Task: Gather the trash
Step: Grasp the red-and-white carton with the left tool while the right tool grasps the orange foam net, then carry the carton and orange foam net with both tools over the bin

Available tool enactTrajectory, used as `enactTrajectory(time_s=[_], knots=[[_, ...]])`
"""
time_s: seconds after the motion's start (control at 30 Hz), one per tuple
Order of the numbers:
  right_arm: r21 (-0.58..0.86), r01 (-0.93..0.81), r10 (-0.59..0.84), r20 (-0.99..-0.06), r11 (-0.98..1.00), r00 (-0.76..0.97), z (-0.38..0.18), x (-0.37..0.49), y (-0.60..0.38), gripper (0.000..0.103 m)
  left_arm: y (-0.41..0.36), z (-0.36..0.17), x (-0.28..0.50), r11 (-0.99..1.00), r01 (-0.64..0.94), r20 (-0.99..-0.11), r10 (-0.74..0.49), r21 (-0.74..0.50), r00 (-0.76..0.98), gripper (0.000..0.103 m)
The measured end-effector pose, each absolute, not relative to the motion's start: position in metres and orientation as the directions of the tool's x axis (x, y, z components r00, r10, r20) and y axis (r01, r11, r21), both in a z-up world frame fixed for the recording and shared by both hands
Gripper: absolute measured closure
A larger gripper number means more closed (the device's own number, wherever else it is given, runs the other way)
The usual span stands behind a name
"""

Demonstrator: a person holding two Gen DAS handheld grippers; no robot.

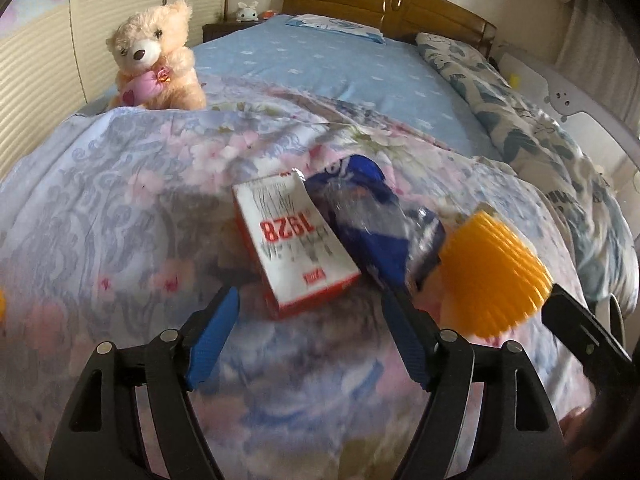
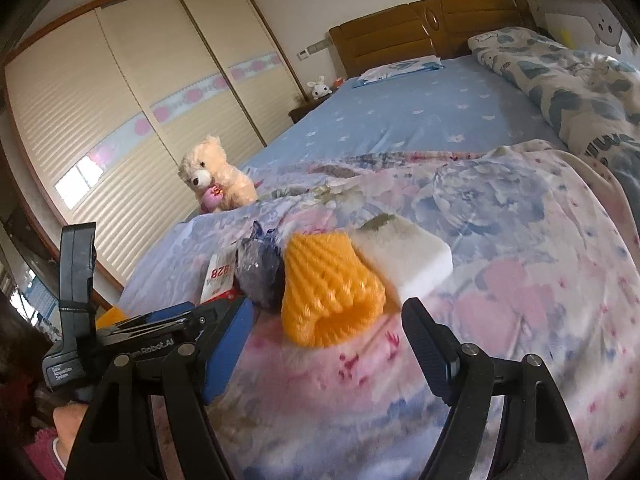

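Trash lies in a loose row on the flowered quilt (image 1: 120,208) at the near end of the bed. From the left wrist view, a white-and-red carton (image 1: 294,240) printed with red digits lies flat just ahead of the left gripper (image 1: 312,300), whose blue-padded fingers stand spread with nothing between them. Touching the carton's right edge is a crumpled blue and clear plastic wrapper (image 1: 372,224), and right of that an orange foam net sleeve (image 1: 496,276). A black finger of the right gripper (image 1: 580,328) comes in at the right edge, just beside the sleeve. This view alone shows the carton's whole face. A teddy bear (image 1: 154,56) sits at the quilt's far left edge, with bare blue sheet (image 1: 320,64) beyond it up to the wooden headboard (image 1: 384,0).

The right wrist view alone shows a white foam block (image 2: 404,258), partly behind the orange sleeve (image 2: 328,284) and touching it. The right gripper (image 2: 328,320) is spread empty, the sleeve just ahead between its fingertips. The left gripper's body (image 2: 160,332) crowds in from the left, hiding most of the carton (image 2: 218,276); the wrapper (image 2: 258,268) stands between carton and sleeve. A patterned duvet (image 2: 580,92) is bunched along the bed's right side. Open quilt (image 2: 520,280) spreads right of the block; the wardrobe (image 2: 120,100) lines the left wall past the bed's edge.
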State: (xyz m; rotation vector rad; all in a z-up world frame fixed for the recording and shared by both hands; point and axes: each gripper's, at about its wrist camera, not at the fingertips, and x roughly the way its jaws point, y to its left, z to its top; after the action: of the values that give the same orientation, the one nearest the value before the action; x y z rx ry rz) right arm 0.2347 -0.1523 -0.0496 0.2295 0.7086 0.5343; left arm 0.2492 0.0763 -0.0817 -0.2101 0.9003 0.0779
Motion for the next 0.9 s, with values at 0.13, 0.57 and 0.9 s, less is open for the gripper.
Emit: enactTrajectory(time_s=[0.13,0.57,0.9], knots=[[0.361,-0.38,0.524,-0.579,0.852,0.624,-0.056,0.245,-0.144,0.025,0.079,-0.089,0.258,0.976,-0.183,-0.791,0.022,-0.115,0.612,0.028],[0.353,-0.388,0.525,-0.579,0.851,0.624,-0.05,0.222,-0.151,0.069,0.084,-0.085,0.22,0.979,-0.136,-0.774,-0.032,-0.151,0.632,0.05],[0.393,-0.353,0.525,-0.553,0.849,0.647,-0.04,0.175,-0.187,0.069,0.052,-0.061,0.156,0.983,-0.024,-0.737,-0.12,-0.182,0.665,0.05]])
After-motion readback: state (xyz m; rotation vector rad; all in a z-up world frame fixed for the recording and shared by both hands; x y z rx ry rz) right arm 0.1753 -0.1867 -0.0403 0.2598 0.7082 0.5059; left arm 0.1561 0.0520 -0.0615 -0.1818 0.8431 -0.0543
